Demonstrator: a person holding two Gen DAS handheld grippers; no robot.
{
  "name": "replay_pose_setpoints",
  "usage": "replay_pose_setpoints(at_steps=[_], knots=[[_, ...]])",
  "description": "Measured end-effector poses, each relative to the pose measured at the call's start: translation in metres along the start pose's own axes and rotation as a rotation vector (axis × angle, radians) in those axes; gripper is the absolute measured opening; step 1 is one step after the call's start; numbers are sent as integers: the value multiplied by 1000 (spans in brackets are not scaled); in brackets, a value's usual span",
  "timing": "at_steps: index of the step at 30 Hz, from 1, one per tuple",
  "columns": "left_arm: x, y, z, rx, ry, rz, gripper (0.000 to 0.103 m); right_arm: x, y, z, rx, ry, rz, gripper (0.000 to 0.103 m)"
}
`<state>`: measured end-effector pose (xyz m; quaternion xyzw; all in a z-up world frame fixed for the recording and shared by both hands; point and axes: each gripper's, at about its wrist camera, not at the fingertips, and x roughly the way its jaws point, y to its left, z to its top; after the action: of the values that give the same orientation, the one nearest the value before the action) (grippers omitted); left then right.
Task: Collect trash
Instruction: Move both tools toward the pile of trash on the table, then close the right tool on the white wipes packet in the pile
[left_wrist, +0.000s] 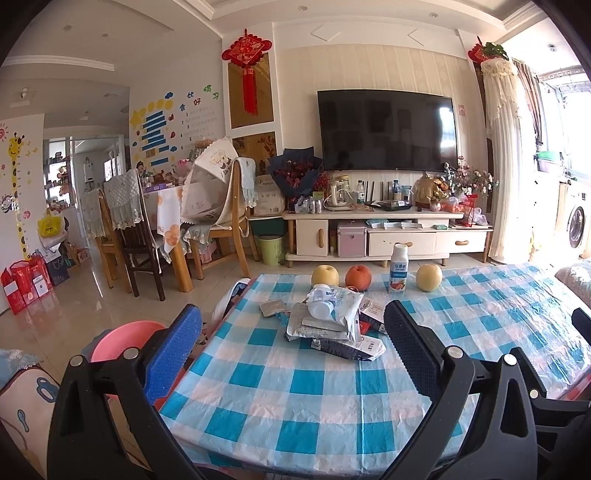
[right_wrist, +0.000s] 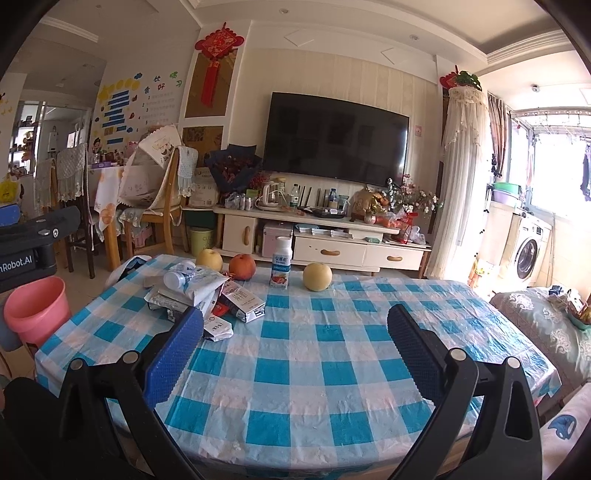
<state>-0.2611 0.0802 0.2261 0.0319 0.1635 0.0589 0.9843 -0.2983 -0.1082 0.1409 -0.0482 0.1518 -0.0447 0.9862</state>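
Note:
A heap of empty snack wrappers (left_wrist: 332, 325) (right_wrist: 199, 295) lies on the blue-checked table (left_wrist: 295, 406) (right_wrist: 314, 369), with a small crushed plastic bottle (left_wrist: 320, 301) (right_wrist: 176, 278) on top. A pink bin (left_wrist: 122, 338) (right_wrist: 35, 308) stands on the floor left of the table. My left gripper (left_wrist: 291, 336) is open, held above the near table edge, the heap just beyond its fingertips. My right gripper (right_wrist: 295, 336) is open over the bare middle of the table, the heap to its left. Neither holds anything.
At the table's far edge stand two yellow pears (right_wrist: 317, 277) (right_wrist: 209, 259), a red apple (right_wrist: 242, 266) and an upright white drink bottle (right_wrist: 281, 266). Behind are a TV cabinet (right_wrist: 314, 236), dining chairs (left_wrist: 221, 221) and a green bin (left_wrist: 270, 249). A cushioned seat (right_wrist: 546, 325) flanks the right.

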Motion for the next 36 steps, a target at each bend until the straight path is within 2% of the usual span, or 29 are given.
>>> replay_pose_setpoints(at_steps=[22, 28, 31, 36], knots=[[56, -13, -26, 17, 121, 11, 99, 31, 12, -7, -67, 88, 78, 99], [82, -11, -37, 22, 161, 10, 100, 44, 14, -2, -85, 119, 106, 99], [101, -7, -44, 36, 174, -11, 100, 59, 8, 6, -64, 142, 125, 99], [147, -1, -54, 58, 222, -109, 100, 100, -8, 19, 12, 204, 177, 99]])
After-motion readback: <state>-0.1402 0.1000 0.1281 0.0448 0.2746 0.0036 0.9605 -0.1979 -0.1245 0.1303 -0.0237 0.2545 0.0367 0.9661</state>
